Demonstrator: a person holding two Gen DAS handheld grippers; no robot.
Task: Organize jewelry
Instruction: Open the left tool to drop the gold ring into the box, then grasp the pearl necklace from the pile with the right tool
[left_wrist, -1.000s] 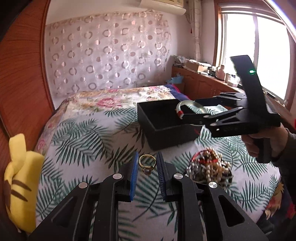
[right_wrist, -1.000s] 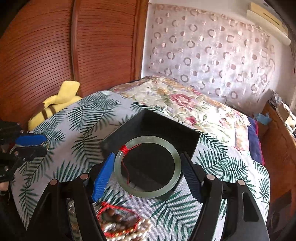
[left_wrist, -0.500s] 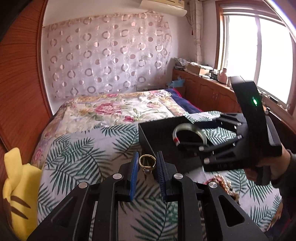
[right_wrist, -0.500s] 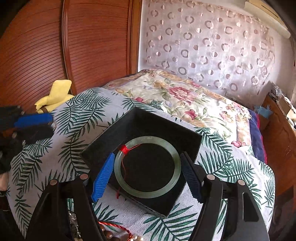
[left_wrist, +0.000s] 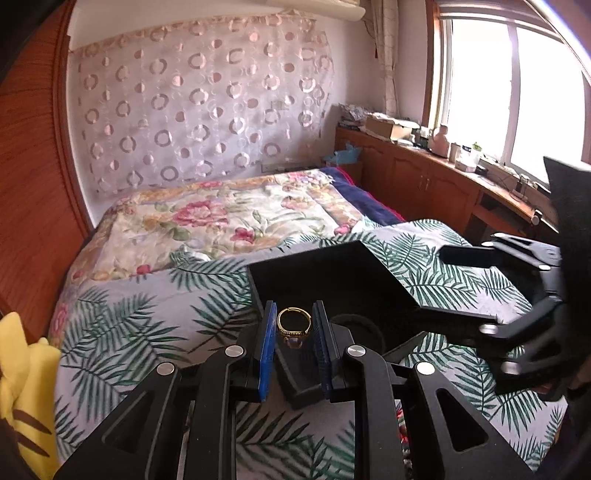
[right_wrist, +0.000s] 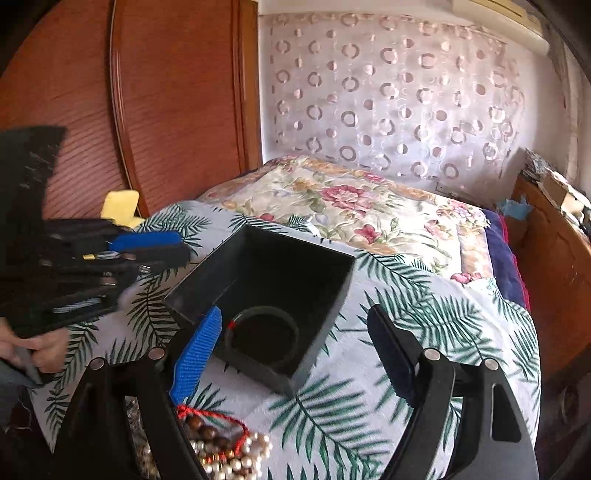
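My left gripper (left_wrist: 294, 334) is shut on a gold ring (left_wrist: 294, 325) with a purple stone and holds it above the near corner of the black box (left_wrist: 325, 277). In the right wrist view my right gripper (right_wrist: 295, 354) is open and empty, its fingers apart over the near edge of the black box (right_wrist: 332, 295). The green bangle (right_wrist: 262, 338) with a red thread lies flat on the box floor. The left gripper shows at the left of the right wrist view (right_wrist: 147, 251).
A pile of pearl and wooden bead necklaces (right_wrist: 218, 446) lies on the palm-leaf bedspread (right_wrist: 424, 302) beside my right gripper. A yellow plush toy (left_wrist: 22, 387) sits at the bed's left. A wooden cabinet (left_wrist: 424, 181) runs under the window.
My right gripper opened and let go of the bangle, which now lies in the box. My left gripper carried the ring forward, over the box corner.
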